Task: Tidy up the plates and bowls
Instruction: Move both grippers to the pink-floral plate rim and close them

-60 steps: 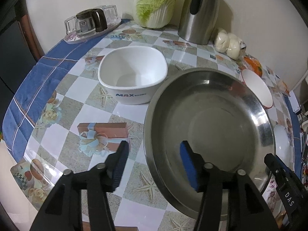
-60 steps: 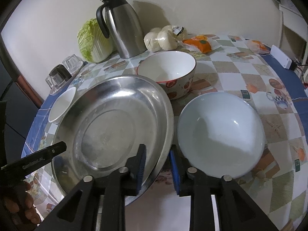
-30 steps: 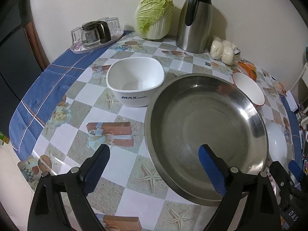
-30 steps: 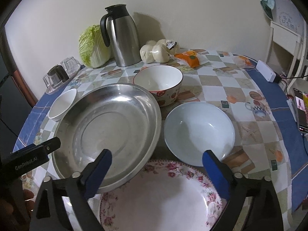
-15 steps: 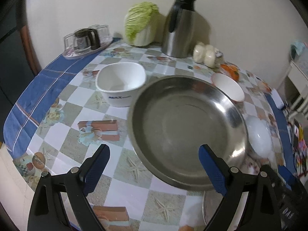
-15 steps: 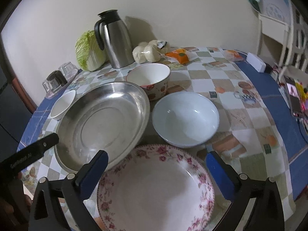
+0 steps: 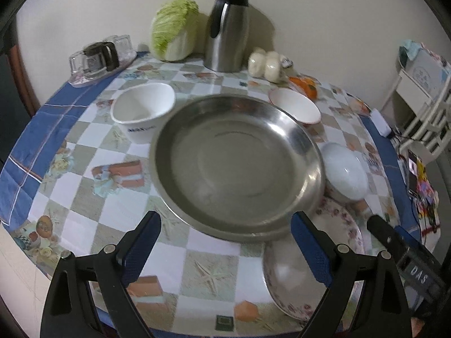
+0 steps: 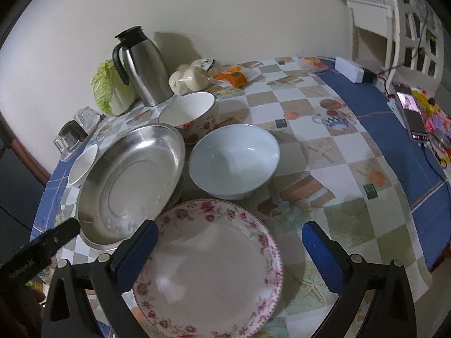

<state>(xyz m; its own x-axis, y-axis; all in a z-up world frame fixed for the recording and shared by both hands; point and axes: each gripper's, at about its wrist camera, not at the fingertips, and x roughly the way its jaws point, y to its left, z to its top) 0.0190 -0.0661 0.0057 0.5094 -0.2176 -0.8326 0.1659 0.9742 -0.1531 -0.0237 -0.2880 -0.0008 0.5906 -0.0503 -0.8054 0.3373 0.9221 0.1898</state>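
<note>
hovering: left hand-held gripper (image 7: 225, 246), spread apart, empty
right hand-held gripper (image 8: 229, 249): spread apart over flowered plate (image 8: 208, 267)
steel pan (image 7: 236, 166): on desk (image 7: 81, 140), beside pale bowl (image 8: 234, 160)

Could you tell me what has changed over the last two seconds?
Both tools let go of the steel pan: the left tool and right tool have opened wide and pulled back toward the table edge, bringing the floral plate into view. The pan, bowls and kettle stayed put.

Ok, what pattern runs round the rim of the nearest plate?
Pink roses on the white round plate, clearest in the right wrist view.
</note>
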